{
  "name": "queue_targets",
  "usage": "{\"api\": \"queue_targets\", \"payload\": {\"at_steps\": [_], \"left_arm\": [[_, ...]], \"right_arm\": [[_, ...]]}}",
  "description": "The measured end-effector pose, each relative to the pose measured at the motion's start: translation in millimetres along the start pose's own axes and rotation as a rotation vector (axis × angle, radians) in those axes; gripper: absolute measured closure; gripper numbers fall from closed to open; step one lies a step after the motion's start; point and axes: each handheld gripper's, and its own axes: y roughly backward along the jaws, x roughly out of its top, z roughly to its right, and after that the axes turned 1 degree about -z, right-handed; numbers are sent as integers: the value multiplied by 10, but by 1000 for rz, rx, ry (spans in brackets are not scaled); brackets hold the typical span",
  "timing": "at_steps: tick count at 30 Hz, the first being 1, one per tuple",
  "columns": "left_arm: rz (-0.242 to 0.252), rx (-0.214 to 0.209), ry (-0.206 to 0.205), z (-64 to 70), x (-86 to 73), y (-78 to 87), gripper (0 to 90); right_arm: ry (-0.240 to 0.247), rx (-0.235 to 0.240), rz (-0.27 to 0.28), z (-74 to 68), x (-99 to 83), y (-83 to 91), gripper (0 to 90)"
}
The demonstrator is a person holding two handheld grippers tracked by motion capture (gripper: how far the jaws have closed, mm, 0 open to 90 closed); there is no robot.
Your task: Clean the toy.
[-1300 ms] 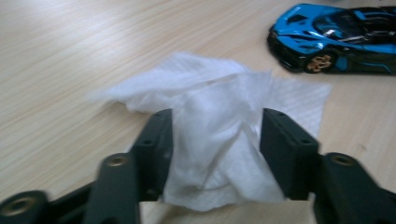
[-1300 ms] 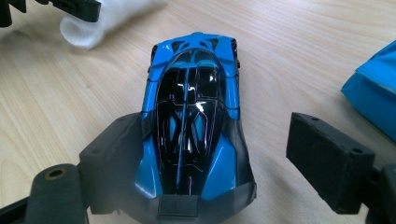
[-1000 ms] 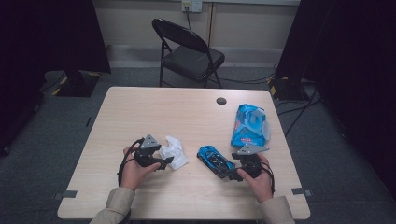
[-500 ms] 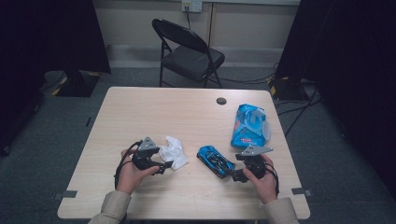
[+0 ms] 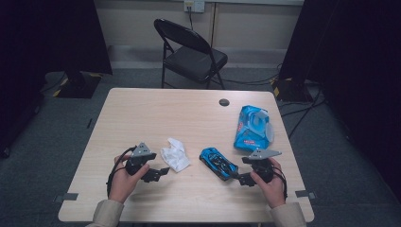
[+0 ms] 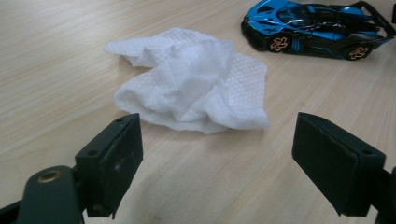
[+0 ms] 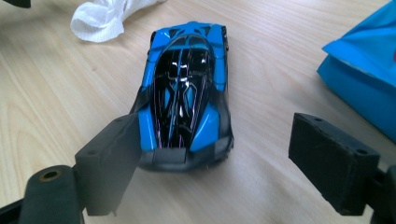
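Note:
A crumpled white wipe (image 5: 175, 155) lies on the wooden table (image 5: 156, 113). My left gripper (image 5: 161, 172) sits just short of it on the near left, open. In the left gripper view the wipe (image 6: 196, 79) lies beyond the spread jaws of that gripper (image 6: 219, 140), untouched. A blue and black toy car (image 5: 218, 163) rests to the right of the wipe. My right gripper (image 5: 242, 179) is open at the car's near end. In the right gripper view the car (image 7: 187, 88) has its end between the open jaws of that gripper (image 7: 215, 149), close to the left one.
A blue pack of wipes (image 5: 254, 127) lies at the table's right side, seen as a blue edge (image 7: 369, 70) past the right jaw. A small black disc (image 5: 224, 102) sits near the far edge. A black folding chair (image 5: 189, 52) stands behind the table.
My left gripper has drawn back from the wipe toward the near edge, leaving the wipe free on the table. The right gripper has barely shifted by the car.

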Motion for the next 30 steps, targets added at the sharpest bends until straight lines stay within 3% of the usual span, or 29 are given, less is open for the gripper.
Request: {"api": "queue_targets", "payload": {"at_steps": [3, 6, 8, 30], "left_arm": [[8, -15, -3, 29, -9, 35, 162], [1, -4, -27, 36, -20, 60, 166], [-1, -13, -11, 48, -36, 80, 166], [9, -22, 6, 58, -214, 252, 165]], "right_arm": [[2, -2, -12, 9, -27, 31, 171], [7, 0, -19, 17, -56, 73, 171], [-3, -5, -15, 33, -82, 117, 172], [2, 3, -37, 55, -209, 262, 172]]}}
